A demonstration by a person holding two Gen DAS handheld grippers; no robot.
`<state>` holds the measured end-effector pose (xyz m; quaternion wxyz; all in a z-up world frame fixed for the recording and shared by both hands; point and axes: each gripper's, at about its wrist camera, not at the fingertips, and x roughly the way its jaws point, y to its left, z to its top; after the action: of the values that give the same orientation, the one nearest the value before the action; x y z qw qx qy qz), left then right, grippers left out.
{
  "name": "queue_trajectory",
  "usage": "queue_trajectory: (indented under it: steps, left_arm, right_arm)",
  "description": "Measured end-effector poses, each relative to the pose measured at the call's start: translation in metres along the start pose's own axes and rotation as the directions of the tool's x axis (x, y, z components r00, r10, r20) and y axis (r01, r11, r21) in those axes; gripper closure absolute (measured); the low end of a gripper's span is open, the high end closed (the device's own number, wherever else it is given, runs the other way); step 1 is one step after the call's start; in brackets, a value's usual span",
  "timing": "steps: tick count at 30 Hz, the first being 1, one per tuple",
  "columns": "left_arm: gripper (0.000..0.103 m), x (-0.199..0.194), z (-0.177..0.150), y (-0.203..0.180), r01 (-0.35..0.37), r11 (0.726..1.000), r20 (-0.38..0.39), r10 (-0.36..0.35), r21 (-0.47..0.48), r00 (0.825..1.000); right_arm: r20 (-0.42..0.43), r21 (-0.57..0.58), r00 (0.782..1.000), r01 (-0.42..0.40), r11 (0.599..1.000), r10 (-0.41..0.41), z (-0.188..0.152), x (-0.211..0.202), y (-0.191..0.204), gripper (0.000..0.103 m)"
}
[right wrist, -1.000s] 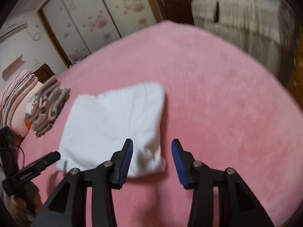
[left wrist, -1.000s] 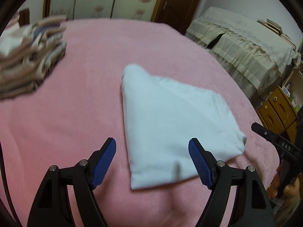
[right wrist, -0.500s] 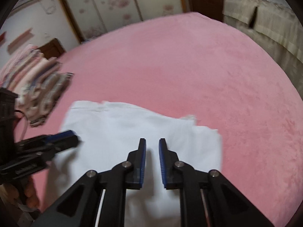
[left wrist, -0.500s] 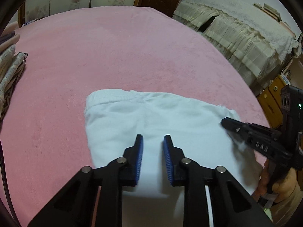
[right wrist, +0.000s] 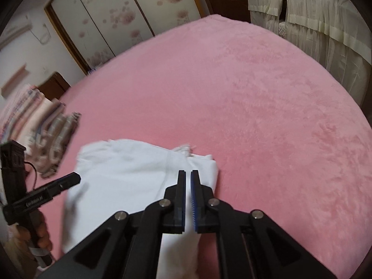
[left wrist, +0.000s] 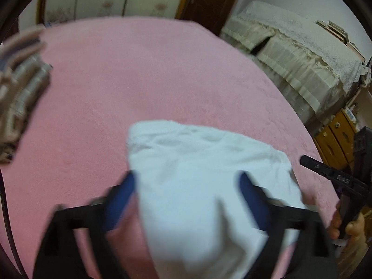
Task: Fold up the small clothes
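Observation:
A folded white garment [left wrist: 204,186] lies on the pink bed cover [left wrist: 151,81]; it also shows in the right wrist view [right wrist: 130,174]. My left gripper [left wrist: 188,197] is open wide, blurred by motion, its blue pads on either side of the garment's near part. My right gripper [right wrist: 188,181] is shut over the garment's right near edge; white cloth shows under and between the fingers. The left gripper also shows from the side in the right wrist view [right wrist: 67,181], and the right gripper shows at the right edge of the left wrist view [left wrist: 325,172].
A stack of folded striped clothes [right wrist: 46,139] lies on the bed to the left, also seen blurred in the left wrist view [left wrist: 21,88]. A cream lace-covered cabinet [left wrist: 302,53] and wooden drawers [left wrist: 334,137] stand to the right. Floral sliding doors [right wrist: 111,16] are behind.
My left gripper has opened wide from shut and pulled back. My right gripper stays shut on the garment, which has bunched a little.

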<state>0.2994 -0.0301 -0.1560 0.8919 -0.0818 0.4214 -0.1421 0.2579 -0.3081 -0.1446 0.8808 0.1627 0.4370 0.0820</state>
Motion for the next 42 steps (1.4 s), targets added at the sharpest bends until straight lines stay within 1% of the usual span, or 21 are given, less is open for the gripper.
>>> queue_trajectory:
  steps: [1,2,3,4,8,11,13,14,15,16,19,20,22,23,27,30,33,34,37,40,42]
  left_arm:
    - [0.001,-0.013,0.000,-0.001,-0.007,1.000,0.040,0.007,0.005,0.999]
    - [0.001,-0.022,-0.001,-0.003,-0.005,1.000,0.057,0.005,0.012,0.998]
    - [0.001,-0.029,0.000,-0.003,-0.006,1.000,0.059,0.005,0.018,0.998]
    - [0.001,-0.037,0.000,-0.002,-0.016,1.000,0.052,0.015,0.017,0.999]
    - [0.001,-0.066,-0.003,0.001,-0.034,0.999,0.048,0.035,-0.013,0.998]
    - [0.001,-0.084,-0.008,-0.001,-0.046,0.999,0.057,0.046,-0.002,0.997]
    - [0.001,-0.095,-0.012,-0.005,-0.048,0.999,0.057,0.047,0.007,0.997]
    - [0.001,-0.100,-0.014,-0.006,-0.042,0.999,0.051,0.042,0.010,0.998]
    - [0.001,-0.105,-0.016,-0.006,-0.029,1.000,0.043,0.029,0.006,0.999]
    - [0.001,-0.108,-0.018,-0.005,-0.015,1.000,0.033,0.015,0.001,0.999]
    - [0.001,-0.110,-0.024,-0.005,0.066,0.998,-0.030,-0.067,-0.019,0.997]
    - [0.001,-0.109,-0.026,-0.004,0.076,0.997,-0.037,-0.077,-0.021,0.996]
    - [0.001,-0.109,-0.029,-0.004,0.086,0.996,-0.036,-0.087,-0.023,0.996]
    - [0.001,-0.108,-0.031,-0.002,0.092,0.995,-0.043,-0.093,-0.029,0.995]
    - [0.001,-0.091,-0.038,0.007,0.118,0.990,-0.111,-0.126,-0.075,0.986]
    - [0.001,-0.071,-0.045,0.020,0.132,0.981,-0.164,-0.155,-0.143,0.974]
    - [0.001,-0.049,-0.051,0.035,0.166,0.964,-0.198,-0.207,-0.206,0.958]
    - [0.001,-0.040,-0.053,0.040,0.188,0.955,-0.206,-0.236,-0.229,0.950]
    - [0.001,-0.022,-0.058,0.049,0.235,0.933,-0.213,-0.297,-0.272,0.931]
    - [0.001,-0.003,-0.064,0.054,0.289,0.902,-0.203,-0.364,-0.320,0.909]
    - [0.001,0.006,-0.066,0.056,0.309,0.889,-0.199,-0.388,-0.338,0.900]
  right_arm:
    - [0.008,0.000,1.000,-0.012,1.000,0.012,0.000,-0.008,0.003,0.088]
    - [0.018,-0.005,1.000,-0.017,1.000,0.017,-0.003,-0.019,0.006,0.084]
    - [0.028,-0.011,0.999,-0.020,1.000,0.021,-0.005,-0.026,0.008,0.074]
    - [0.036,-0.018,0.999,-0.022,1.000,0.023,-0.006,-0.033,0.011,0.068]
    - [0.052,-0.029,0.998,-0.037,0.999,0.038,-0.013,-0.062,0.016,0.066]
    - [0.070,-0.026,0.997,-0.041,0.999,0.043,-0.021,-0.081,0.017,0.060]
    - [0.069,-0.029,0.996,-0.061,0.998,0.063,-0.026,-0.089,0.016,0.054]
    - [0.065,-0.032,0.996,-0.066,0.997,0.068,-0.029,-0.093,0.015,0.053]
    - [0.057,-0.039,0.995,-0.075,0.996,0.077,-0.031,-0.096,0.015,0.049]
    - [0.041,-0.047,0.996,-0.083,0.995,0.085,-0.033,-0.096,0.015,0.041]
    - [0.009,-0.073,0.997,-0.077,0.994,0.078,-0.038,-0.099,0.015,0.028]
    - [-0.002,-0.078,0.997,-0.078,0.994,0.079,-0.041,-0.099,0.016,0.026]
    - [-0.035,-0.073,0.995,-0.097,0.993,0.094,-0.044,-0.096,0.015,0.015]
    - [-0.053,-0.067,0.993,-0.104,0.992,0.101,-0.045,-0.094,0.013,0.012]
    - [-0.096,-0.028,0.988,-0.124,0.992,0.121,-0.051,-0.084,0.002,0.011]
    - [-0.120,0.016,0.982,-0.142,0.990,0.143,-0.054,-0.073,-0.008,0.011]
    - [-0.153,0.084,0.973,-0.162,0.983,0.173,-0.057,-0.055,-0.022,0.011]
    - [-0.160,0.104,0.970,-0.169,0.980,0.184,-0.057,-0.051,-0.025,0.011]
    - [-0.188,0.187,0.953,-0.204,0.961,0.239,-0.059,-0.029,-0.039,0.011]
    - [-0.199,0.247,0.931,-0.255,0.935,0.306,-0.059,-0.009,-0.048,0.011]
    - [-0.202,0.297,0.910,-0.296,0.908,0.362,-0.059,0.006,-0.053,0.012]
